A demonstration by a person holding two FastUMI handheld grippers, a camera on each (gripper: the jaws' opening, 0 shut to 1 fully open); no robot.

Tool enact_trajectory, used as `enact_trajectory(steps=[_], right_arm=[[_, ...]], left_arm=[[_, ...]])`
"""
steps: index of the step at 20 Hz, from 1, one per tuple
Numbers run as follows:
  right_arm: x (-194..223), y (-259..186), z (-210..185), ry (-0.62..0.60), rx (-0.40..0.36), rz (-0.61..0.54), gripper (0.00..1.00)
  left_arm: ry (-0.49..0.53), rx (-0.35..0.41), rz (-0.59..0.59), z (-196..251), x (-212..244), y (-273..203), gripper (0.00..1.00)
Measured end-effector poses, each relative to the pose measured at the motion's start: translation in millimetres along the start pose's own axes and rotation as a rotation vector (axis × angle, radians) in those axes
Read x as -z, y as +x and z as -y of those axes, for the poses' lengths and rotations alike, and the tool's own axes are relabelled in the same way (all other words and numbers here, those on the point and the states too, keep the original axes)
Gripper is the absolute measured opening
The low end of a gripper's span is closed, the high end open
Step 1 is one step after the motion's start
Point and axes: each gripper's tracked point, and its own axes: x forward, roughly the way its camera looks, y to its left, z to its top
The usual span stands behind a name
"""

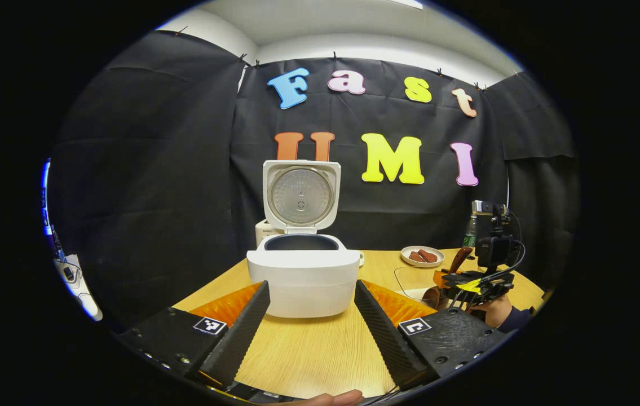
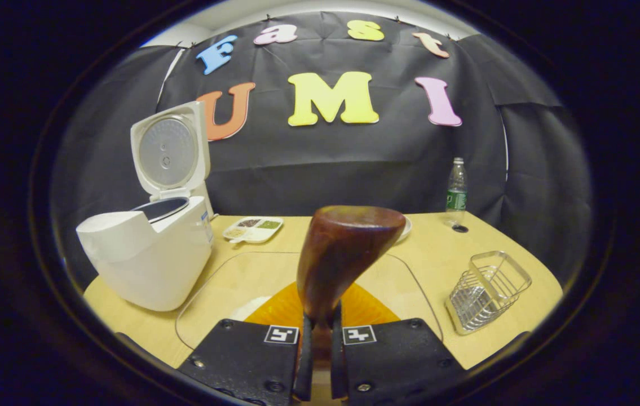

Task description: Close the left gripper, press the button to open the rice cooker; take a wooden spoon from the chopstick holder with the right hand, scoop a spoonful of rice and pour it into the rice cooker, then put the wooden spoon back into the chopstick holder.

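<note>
The left gripper [image 1: 311, 316] is hovering with its fingers spread wide apart, holding nothing, low over the desk [image 1: 308, 349]. The rice cooker [image 1: 303, 279] is sitting straight ahead between the fingertips, its lid [image 1: 301, 194] standing upright and open, bare desk lying between it and the fingers. To the right of those fingers, the right gripper [image 1: 475, 287] is hanging near the desk's edge. In the right gripper view, the right gripper [image 2: 320, 344] is gripping the wooden spoon [image 2: 342, 254] with its fingers clamped on the handle, the bowl rising ahead. The wire chopstick holder [image 2: 486, 290] is lying to the fingers' right near the desk's edge, and the rice cooker is standing to their left.
</note>
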Motion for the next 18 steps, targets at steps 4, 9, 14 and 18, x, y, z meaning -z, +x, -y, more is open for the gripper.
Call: enact_trajectory(steps=[4, 9, 14, 18], right_arm=[[2, -3, -21, 0.126, -0.086, -0.039, 0.15], [-2, -3, -29, 0.357, -0.194, -0.095, 0.17], [-13, -13, -17, 0.538, -0.245, -0.105, 0.14], [-30, -19, 7, 0.694, -0.27, -0.065, 0.14]], left_arm=[[0.013, -0.006, 0.0, -2, -1, -1, 0.95], [0.008, -0.01, -0.006, -3, 1, 0, 0.95], [0.026, -0.013, -0.008, -2, 2, 1, 0.95], [0.025, -0.014, -0.011, 1, 2, 5, 0.95]])
